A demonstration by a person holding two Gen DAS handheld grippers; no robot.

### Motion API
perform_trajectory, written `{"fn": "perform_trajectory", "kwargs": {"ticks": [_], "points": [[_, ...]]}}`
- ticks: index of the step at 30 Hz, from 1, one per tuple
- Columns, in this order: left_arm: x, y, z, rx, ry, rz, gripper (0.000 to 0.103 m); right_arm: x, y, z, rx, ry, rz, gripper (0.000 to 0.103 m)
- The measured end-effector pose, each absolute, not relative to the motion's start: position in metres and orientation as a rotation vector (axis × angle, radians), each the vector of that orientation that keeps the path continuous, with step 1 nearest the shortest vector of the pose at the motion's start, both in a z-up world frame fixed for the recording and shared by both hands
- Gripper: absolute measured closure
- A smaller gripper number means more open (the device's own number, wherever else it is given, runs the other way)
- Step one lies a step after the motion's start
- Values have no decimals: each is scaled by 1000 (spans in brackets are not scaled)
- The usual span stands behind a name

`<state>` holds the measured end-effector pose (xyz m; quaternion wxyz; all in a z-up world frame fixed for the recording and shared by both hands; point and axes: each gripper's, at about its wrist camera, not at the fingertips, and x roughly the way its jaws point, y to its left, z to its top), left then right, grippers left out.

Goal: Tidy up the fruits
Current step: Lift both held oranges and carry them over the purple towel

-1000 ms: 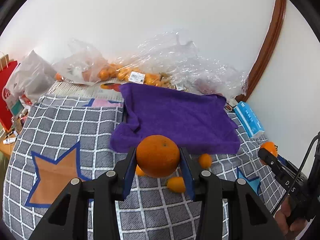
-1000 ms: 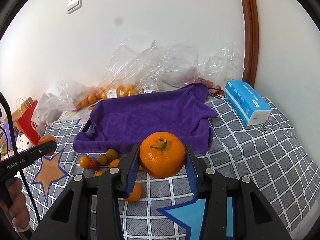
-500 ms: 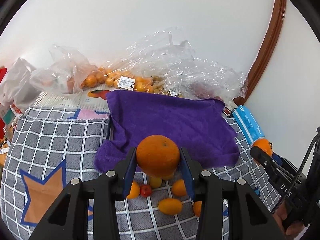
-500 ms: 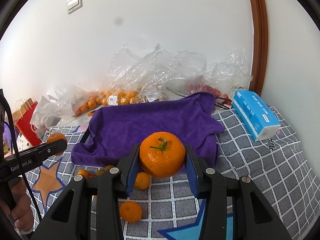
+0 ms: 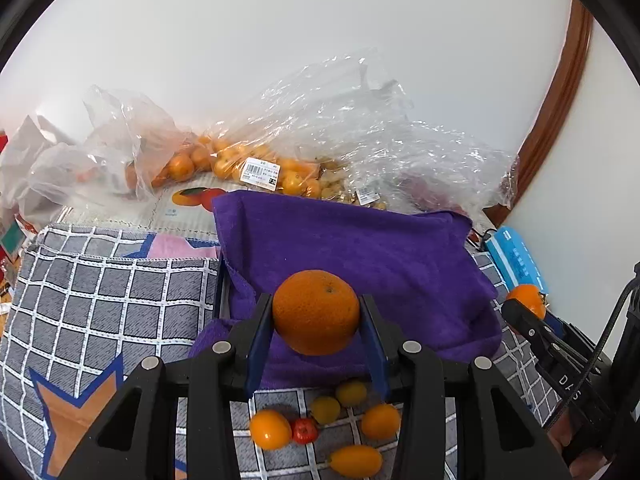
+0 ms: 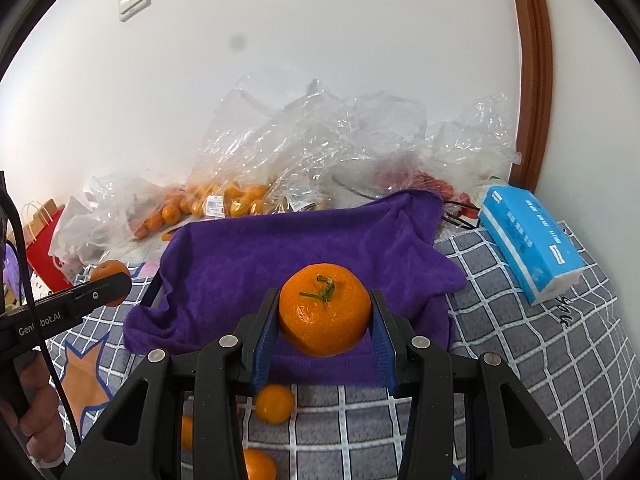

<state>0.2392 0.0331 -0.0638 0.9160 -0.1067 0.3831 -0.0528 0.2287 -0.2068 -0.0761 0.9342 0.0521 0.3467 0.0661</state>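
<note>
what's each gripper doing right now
Left gripper: shut on an orange.
Right gripper: shut on a stemmed mandarin.

You are in a home. At 12 o'clock, shop bags of fruit point(image 5: 256, 160) lie by a plain white wall point(image 6: 320, 60) with a light switch point(image 6: 134, 0). A tissue box point(image 6: 528, 240) sits at 2 o'clock on a checked cloth point(image 6: 540, 352), beside wooden trim point(image 6: 534, 72).

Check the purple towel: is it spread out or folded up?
Spread out. The purple towel drapes over a dark tray, covering it, with rumpled edges overhanging the checked cloth.
</note>
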Motion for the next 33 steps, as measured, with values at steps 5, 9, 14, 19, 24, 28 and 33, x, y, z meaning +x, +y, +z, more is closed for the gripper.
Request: {"fn": "perform_trajectory", "kwargs": {"ticks": [5,9,14,19,24,28,33], "points": [[249,35,-75,-227,793,-97,63,244,-204,-85,105,718,145,60],[260,38,-87,-245,795,-102,63,257,-201,-87,104,718,150,60],[268,42,-102,-244,805,-79,63,271,-198,-91,100,717,154,60],[272,44,-113,-244,821,-72,63,280,-201,-106,96,742,150,60],[274,42,-117,-231,817,-71,63,288,-212,-118,111,771,129,60],[277,45,-122,-242,824,-64,63,290,-219,-121,113,770,109,60],[279,46,-126,-255,829,-65,63,291,-226,-124,127,776,99,60]]}}
